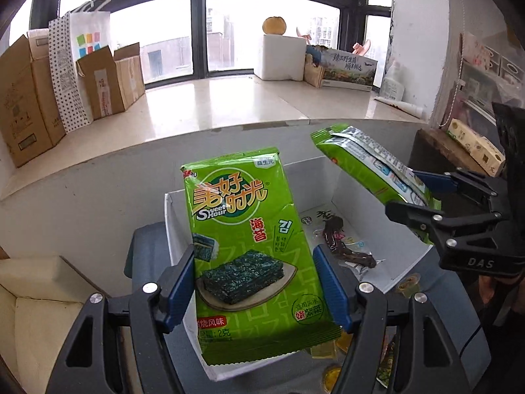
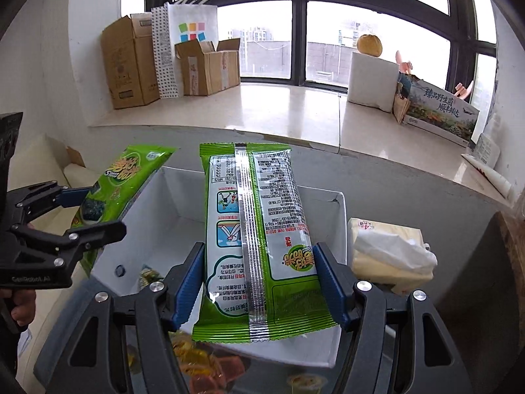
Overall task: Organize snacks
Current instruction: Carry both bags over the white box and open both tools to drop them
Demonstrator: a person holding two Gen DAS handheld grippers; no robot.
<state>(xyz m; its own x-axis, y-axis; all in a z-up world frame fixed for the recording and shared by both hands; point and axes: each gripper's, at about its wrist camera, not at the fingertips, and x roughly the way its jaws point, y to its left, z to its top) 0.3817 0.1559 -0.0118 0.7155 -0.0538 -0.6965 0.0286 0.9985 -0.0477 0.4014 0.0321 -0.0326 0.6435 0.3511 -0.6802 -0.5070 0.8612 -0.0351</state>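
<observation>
Both grippers are carrying seaweed packets above the white box (image 1: 361, 177): left gripper (image 1: 252, 282) clamping one (image 1: 249, 246), right gripper (image 2: 259, 282) clamping another (image 2: 259, 229). Next, lowering and releasing inside.

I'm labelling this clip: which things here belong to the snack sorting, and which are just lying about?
Job: left seaweed packet; right seaweed packet; white box; loose snacks in it.
Lying about: cardboard boxes; paper bags; foam box; tissue pack.

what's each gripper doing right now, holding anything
Left gripper: closed on a green seaweed snack packet, front side facing the camera.
Right gripper: closed on another seaweed packet, back side facing the camera.
</observation>
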